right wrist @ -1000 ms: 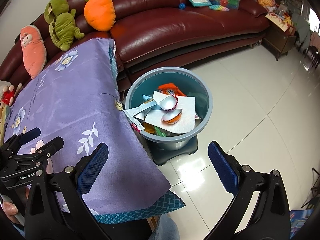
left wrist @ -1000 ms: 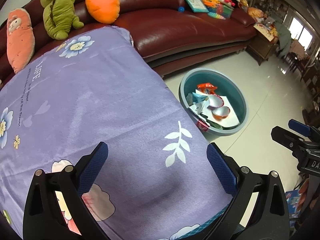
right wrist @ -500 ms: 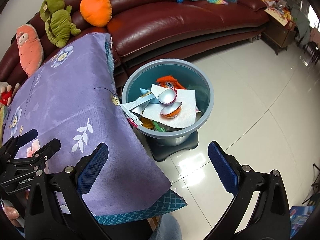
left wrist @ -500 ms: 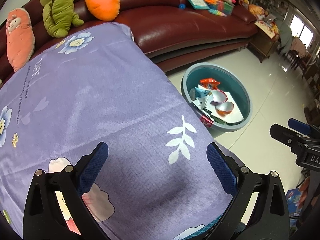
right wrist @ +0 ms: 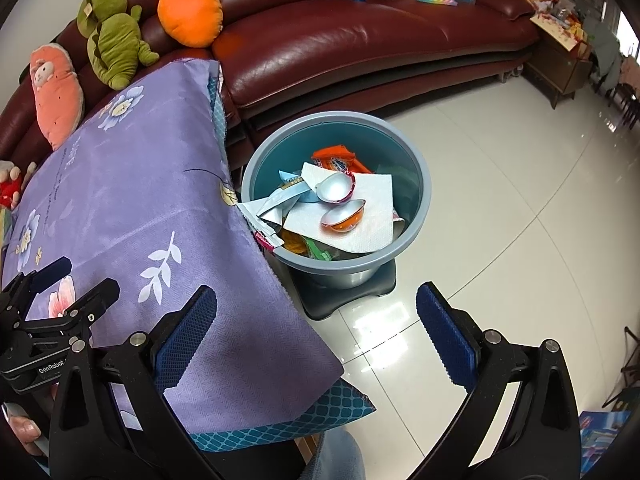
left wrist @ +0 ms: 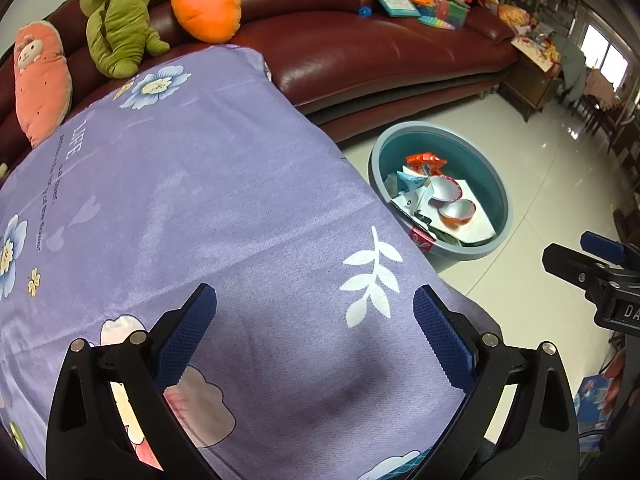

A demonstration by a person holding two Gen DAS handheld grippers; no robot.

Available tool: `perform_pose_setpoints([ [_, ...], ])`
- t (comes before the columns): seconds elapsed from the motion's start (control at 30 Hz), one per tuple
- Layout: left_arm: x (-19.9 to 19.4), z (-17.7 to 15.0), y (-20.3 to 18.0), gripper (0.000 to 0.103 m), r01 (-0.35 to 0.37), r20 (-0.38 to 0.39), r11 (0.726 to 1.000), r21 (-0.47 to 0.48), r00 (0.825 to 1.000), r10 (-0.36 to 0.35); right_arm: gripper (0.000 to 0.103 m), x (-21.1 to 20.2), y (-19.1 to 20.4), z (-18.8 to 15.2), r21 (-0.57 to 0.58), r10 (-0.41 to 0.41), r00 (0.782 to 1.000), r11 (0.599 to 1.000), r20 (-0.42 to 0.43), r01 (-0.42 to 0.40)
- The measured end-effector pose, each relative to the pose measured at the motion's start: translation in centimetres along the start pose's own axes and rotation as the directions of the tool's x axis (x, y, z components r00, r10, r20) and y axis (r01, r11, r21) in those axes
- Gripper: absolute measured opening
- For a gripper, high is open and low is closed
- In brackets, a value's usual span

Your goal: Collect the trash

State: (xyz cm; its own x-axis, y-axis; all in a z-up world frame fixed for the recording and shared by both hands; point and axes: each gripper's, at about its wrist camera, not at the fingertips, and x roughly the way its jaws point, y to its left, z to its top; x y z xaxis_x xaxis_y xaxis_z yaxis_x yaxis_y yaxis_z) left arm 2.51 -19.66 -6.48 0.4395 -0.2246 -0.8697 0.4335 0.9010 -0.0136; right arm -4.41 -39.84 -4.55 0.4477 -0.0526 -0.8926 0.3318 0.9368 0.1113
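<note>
A dark red leather sofa point(right wrist: 360, 40) curves along the wall above glossy white floor tiles point(right wrist: 520, 200); daylight enters from perhaps 1 window point(left wrist: 600, 48) at right.

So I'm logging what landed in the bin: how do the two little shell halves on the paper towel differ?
The upper shell half has a dark red rim and tips its silvery hollow toward the couch side; the lower shell half shows an orange outside and lies nearer the bin's front rim. The upper one touches the foil wrappers; the lower one sits on bare paper towel. Both are open, empty and silvery inside.
</note>
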Motion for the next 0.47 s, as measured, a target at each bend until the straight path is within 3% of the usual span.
perform_pose_setpoints([
  [0.17, -0.1, -0.1, 0.1, 0.099, -0.001, 0.007, 1.000, 0.002, 1.000, 0.001, 0.096, -0.1, 0.0, 0.0, -0.001, -0.007, 1.000, 1.000, 0.001, 0.007],
  [0.47, -0.3, -0.3, 1.0, 0.099, 0.068, -0.001, 0.997, -0.035, 0.998, -0.068, 0.096, -1.1, 0.5, 0.0, -0.014, -0.021, 1.000, 1.000, 0.018, 0.021],
])
